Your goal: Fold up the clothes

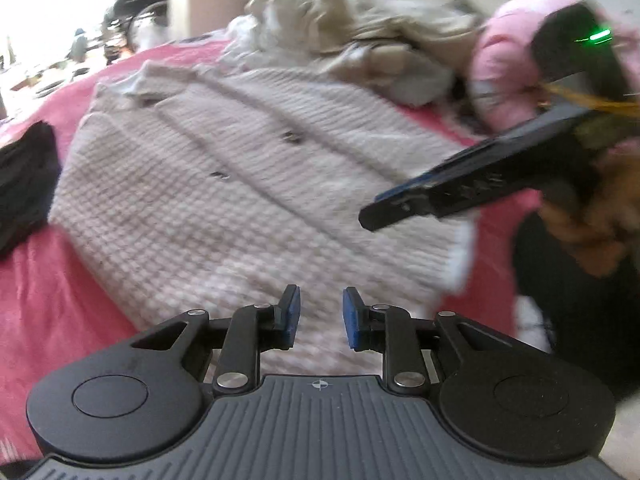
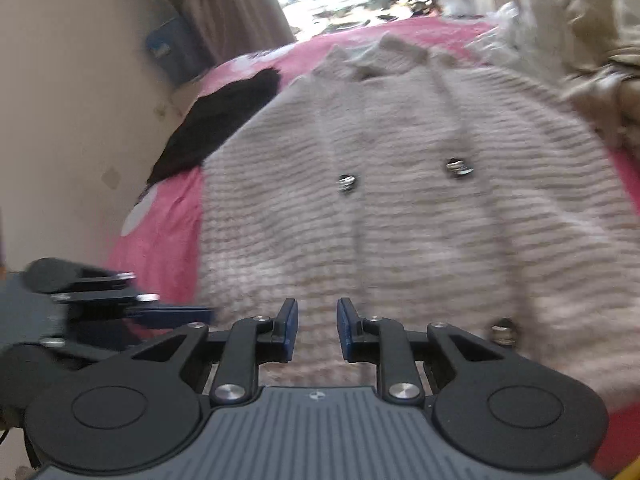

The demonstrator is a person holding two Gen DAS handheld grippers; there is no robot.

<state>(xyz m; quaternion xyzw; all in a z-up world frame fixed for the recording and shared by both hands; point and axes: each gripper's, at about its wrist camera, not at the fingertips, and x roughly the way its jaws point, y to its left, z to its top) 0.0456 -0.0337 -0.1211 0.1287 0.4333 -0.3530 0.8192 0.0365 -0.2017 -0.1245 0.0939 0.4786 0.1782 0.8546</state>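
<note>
I'm hovering both tongs over the knit cardigan point(image 2: 400, 208), lying flat on the pink bedspread point(image 1: 48, 300) just ahead of the tips, spread out so it's ready for folding. Left tongs point(image 1: 320, 316) are standing slightly spread, pinching nothing; right tongs point(image 2: 317, 330) likewise, empty. I'm counting three metal buttons point(image 2: 347, 183), one cardigan, one black garment point(image 2: 216, 120) off left, one beige pile point(image 1: 352, 28) beyond.

Ahead of both jaws only the flat knit cardigan point(image 2: 400, 208) lies; a black garment point(image 2: 216, 124) blocks far left, heaped beige clothes point(image 1: 360, 28) block far right, pink bed point(image 1: 60, 312) bare at left
</note>
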